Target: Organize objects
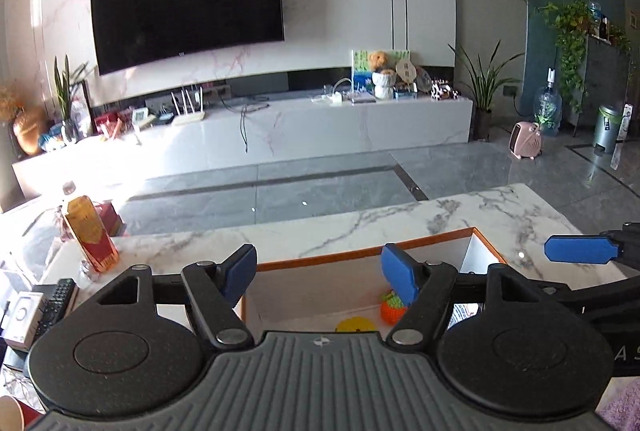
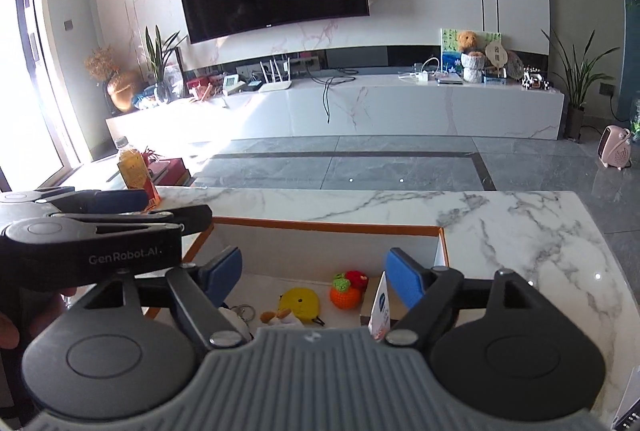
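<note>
I am holding both grippers over the open white box [image 2: 320,243] with the orange rim, which is sitting on the marble bench [image 2: 520,231]. My left gripper [image 1: 320,271] has its fingers spread wide with nothing between them, and my right gripper [image 2: 314,271] is spread just as wide and empty too.

Inside the box are lying a yellow tape measure [image 2: 300,301], an orange crocheted fruit [image 2: 346,297] with a red piece [image 2: 357,278] just behind it, a small plush toy [image 2: 280,317], a key ring [image 2: 244,311] and a white card packet [image 2: 379,305] leaning near the right wall. A bottle of amber drink [image 2: 134,167] is standing on the bench's far left, and a remote [image 1: 56,301] is lying at its left end.

Whether these box items are already sorted or are waiting to be taken out, I cannot tell. Either way, I judge that I should be keeping both grippers apart so they are not colliding, and lowering straight down inside the walls.
</note>
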Motion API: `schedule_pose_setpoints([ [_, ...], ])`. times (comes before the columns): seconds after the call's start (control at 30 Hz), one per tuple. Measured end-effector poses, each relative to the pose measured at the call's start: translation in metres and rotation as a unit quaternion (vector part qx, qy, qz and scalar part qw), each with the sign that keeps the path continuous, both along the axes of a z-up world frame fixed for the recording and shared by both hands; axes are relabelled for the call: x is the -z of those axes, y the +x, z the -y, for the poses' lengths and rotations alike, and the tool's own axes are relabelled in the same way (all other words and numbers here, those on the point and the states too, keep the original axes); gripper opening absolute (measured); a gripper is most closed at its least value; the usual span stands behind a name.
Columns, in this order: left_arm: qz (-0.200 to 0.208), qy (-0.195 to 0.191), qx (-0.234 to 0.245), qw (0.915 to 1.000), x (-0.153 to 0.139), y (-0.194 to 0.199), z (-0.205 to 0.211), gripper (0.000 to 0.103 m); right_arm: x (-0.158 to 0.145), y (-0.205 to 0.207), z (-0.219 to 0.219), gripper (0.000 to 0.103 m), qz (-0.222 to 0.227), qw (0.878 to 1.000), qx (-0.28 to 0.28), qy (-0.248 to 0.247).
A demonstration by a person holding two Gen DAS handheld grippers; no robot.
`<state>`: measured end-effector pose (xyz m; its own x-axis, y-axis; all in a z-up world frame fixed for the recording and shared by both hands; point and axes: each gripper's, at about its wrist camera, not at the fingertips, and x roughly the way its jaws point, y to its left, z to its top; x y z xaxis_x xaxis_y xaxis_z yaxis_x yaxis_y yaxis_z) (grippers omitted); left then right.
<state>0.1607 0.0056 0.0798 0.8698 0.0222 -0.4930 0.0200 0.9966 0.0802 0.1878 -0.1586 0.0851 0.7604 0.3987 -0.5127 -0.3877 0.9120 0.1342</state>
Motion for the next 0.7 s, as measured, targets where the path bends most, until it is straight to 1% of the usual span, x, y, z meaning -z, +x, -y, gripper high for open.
schedule_pose_setpoints([
  [0.07, 0.018, 0.011, -0.008, 0.9997, 0.000, -0.010, 0.005, 0.085, 0.001, -0.014, 0.001, 0.081, 0.012, 1.000, 0.001, 0.002],
  [0.23, 0.037, 0.012, -0.024, 0.9990, 0.012, -0.028, 0.013, 0.087, 0.010, -0.041, 0.007, 0.085, 0.031, 0.999, 0.013, 0.015],
  [0.37, 0.048, 0.047, -0.039, 0.9970, 0.027, -0.043, 0.021, 0.088, 0.024, -0.052, 0.011, 0.090, 0.039, 0.999, 0.025, 0.009],
  [0.43, 0.043, 0.060, -0.047, 0.9962, 0.037, -0.047, 0.025, 0.088, 0.033, -0.054, 0.013, 0.093, 0.033, 0.999, 0.029, 0.006],
  [0.5, 0.034, 0.062, -0.052, 0.9961, 0.048, -0.048, 0.026, 0.088, 0.041, -0.053, 0.015, 0.094, 0.022, 0.999, 0.034, 0.004],
  [0.7, -0.002, 0.042, -0.062, 0.9972, 0.075, -0.045, 0.025, 0.088, 0.070, -0.046, 0.016, 0.094, 0.002, 0.999, 0.049, -0.017],
])
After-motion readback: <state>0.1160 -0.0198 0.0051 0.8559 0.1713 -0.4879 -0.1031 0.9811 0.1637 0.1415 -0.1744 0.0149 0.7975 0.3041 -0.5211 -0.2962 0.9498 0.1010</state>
